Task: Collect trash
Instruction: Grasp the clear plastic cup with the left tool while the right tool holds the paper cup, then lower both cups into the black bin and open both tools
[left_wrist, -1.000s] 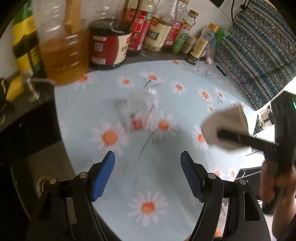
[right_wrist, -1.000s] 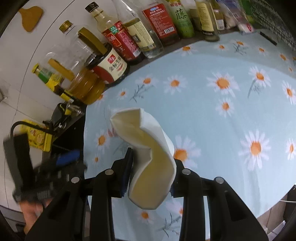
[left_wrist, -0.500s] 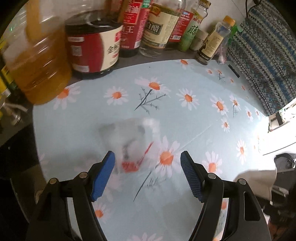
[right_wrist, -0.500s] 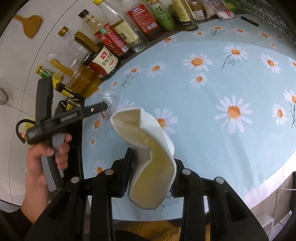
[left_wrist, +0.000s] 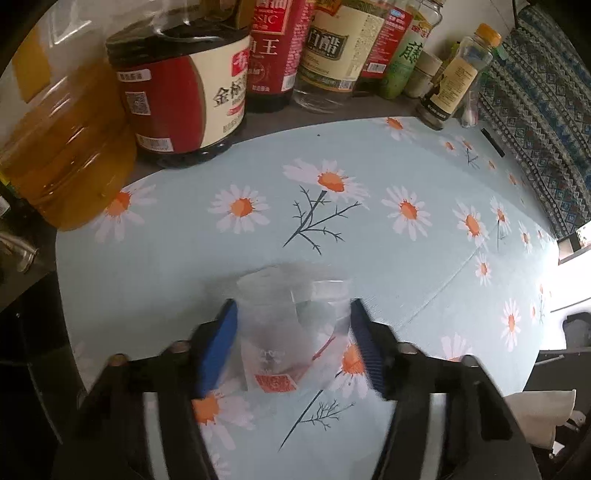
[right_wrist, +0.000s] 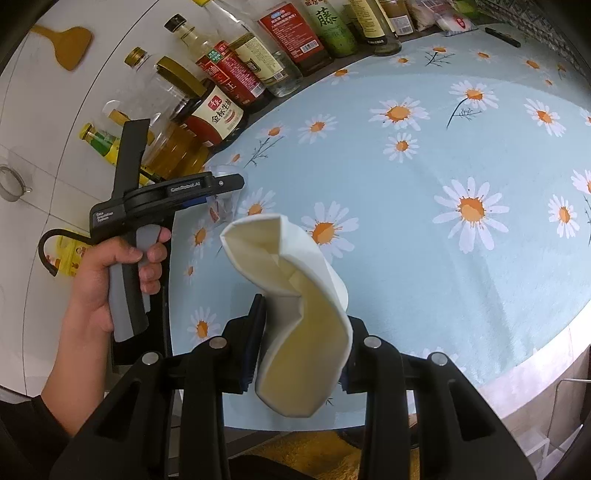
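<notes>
Left tool (left_wrist: 293, 332) is shown with its blue pads spread to either side of a clear plastic cup (left_wrist: 291, 325) lying on the daisy-print tabletop (left_wrist: 369, 258), apparently so that this piece of trash can be clamped across its width; whether the pads touch it cannot be told. Relative to the soy sauce jar (left_wrist: 181, 99), the cup lies nearer the camera, its long axis running toward the jar, rim away from the tool. A folded white paper napkin (right_wrist: 295, 314) is pinched upright in the closed right tool (right_wrist: 301, 347), presumably already collected.
</notes>
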